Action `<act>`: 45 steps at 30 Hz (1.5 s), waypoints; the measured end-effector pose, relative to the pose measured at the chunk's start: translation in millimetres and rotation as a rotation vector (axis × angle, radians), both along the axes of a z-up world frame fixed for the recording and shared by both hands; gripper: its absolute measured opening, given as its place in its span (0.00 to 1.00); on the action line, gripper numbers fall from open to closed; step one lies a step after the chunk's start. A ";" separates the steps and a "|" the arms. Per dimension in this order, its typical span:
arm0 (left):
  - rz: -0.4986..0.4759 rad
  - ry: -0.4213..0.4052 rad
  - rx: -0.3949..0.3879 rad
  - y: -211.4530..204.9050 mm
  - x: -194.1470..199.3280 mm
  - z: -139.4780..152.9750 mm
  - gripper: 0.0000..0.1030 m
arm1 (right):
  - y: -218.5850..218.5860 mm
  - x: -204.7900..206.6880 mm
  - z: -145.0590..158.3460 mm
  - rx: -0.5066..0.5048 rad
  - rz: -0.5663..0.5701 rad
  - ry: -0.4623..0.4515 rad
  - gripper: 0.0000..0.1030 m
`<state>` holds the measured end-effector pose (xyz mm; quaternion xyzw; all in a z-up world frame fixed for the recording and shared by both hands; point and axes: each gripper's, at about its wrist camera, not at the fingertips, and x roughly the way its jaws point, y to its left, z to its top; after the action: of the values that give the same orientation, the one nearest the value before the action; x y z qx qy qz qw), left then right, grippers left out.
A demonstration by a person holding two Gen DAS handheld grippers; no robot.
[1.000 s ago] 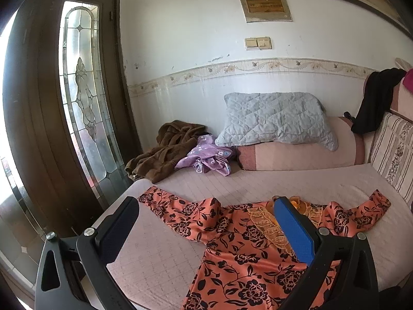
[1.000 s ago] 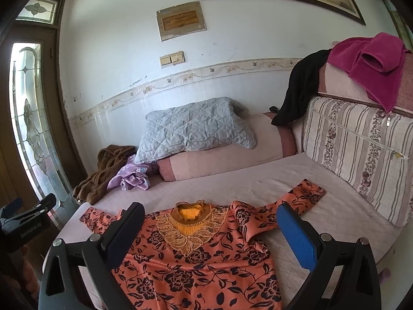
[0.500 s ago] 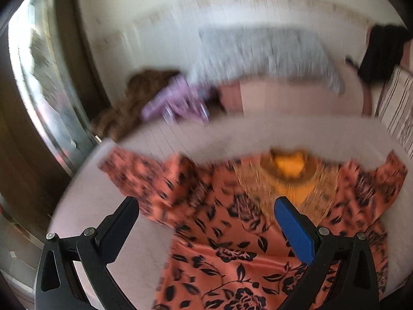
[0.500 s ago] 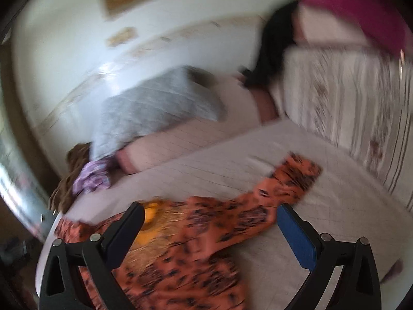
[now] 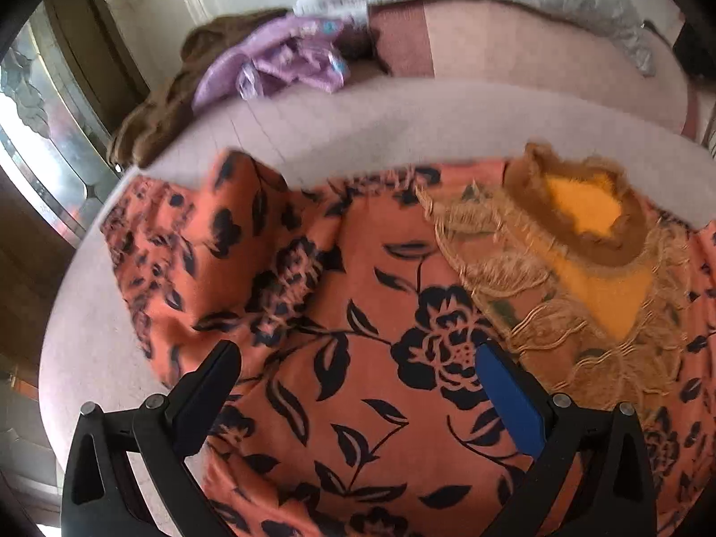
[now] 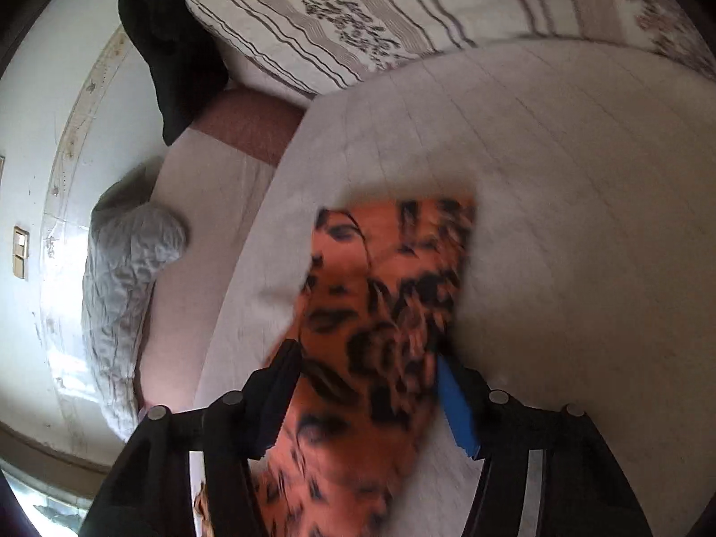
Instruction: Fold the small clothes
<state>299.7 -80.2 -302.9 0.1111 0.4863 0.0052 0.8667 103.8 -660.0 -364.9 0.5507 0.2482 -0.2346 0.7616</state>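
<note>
While both grippers drop toward the orange black-flowered top (image 5: 367, 322) spread flat on the pale pink quilted bed (image 5: 358, 121), the fold is about to start.

Its gold-embroidered yellow neckline (image 5: 577, 241) lies toward the bolster end of the bed, one sleeve (image 5: 188, 241) reaching the bed's window-side edge, the other sleeve (image 6: 385, 286) stretched toward the striped cushion (image 6: 380, 4). Left gripper (image 5: 358, 385) hangs with jaws wide over the chest, holding nothing. Right gripper (image 6: 362, 385) has just been closing; its jaws stand narrower, astride the sleeve, but blur hides whether the pads press it. Judging from this, pinch the sleeve cloth low, catching both layers, then carry it inward across the chest without dragging the body.
</note>
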 end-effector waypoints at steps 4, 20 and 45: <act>0.027 0.079 -0.053 6.6 4.1 -19.4 1.00 | 7.4 15.6 -4.8 -0.011 0.013 0.013 0.09; 0.152 -0.164 -0.054 93.2 -37.5 66.4 1.00 | 238.8 22.2 211.7 -0.292 0.394 -0.431 0.08; 0.382 -0.193 -0.168 216.9 -23.2 67.6 1.00 | 466.2 89.1 135.9 -0.364 0.877 -0.090 0.62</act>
<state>276.5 136.7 -235.3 -0.0568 0.4120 0.1394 0.8987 192.9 -193.8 -228.9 0.2613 0.3786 0.0934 0.8830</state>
